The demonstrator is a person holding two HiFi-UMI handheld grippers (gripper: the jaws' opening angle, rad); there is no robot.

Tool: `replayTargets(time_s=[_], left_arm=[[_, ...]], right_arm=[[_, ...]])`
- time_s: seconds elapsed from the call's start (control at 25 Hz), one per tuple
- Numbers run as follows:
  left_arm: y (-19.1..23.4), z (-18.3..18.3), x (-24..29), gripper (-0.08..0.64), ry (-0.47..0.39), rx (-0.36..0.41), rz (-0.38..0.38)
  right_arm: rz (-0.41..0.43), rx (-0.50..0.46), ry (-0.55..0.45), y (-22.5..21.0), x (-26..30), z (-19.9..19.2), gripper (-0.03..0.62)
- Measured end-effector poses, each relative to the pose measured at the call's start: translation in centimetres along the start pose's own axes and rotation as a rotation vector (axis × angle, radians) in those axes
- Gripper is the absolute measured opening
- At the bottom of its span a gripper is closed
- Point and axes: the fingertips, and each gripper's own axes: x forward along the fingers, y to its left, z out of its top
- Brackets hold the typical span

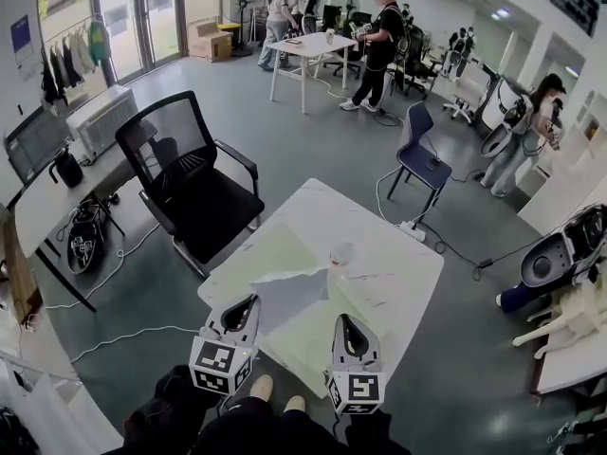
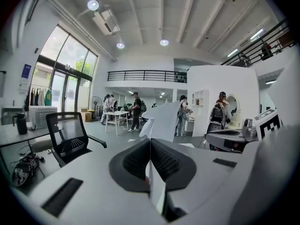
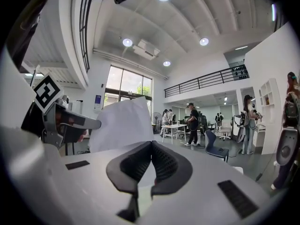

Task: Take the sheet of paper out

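Head view: sheet (image 1: 289, 300) hangs over near side of table (image 1: 408, 263). Left gripper (image 1: 249, 303) clenched on its left edge; right gripper (image 1: 345, 320) clenched on right edge, I judge. Step: lifting out. Next: I raise both evenly, avoid tearing.

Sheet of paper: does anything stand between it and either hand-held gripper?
Nothing visible does: the left hand-held gripper and right hand-held gripper are each shut on the sheet of paper above the table.
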Motion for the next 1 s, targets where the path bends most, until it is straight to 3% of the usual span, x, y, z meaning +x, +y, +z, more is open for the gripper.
replayTargets(time_s=[0.52, 1.0], left_arm=[[0.1, -0.1, -5.9, 0.025, -0.053, 0.049, 0.037], [-0.5, -0.1, -6.3, 0.025, -0.056, 0.043, 0.038]], right_arm=[[0.029, -0.027, -0.045, 3.2, -2.8, 0.9, 0.017], [0.036, -0.02, -0.043, 3.1, -3.0, 0.6, 0.017]])
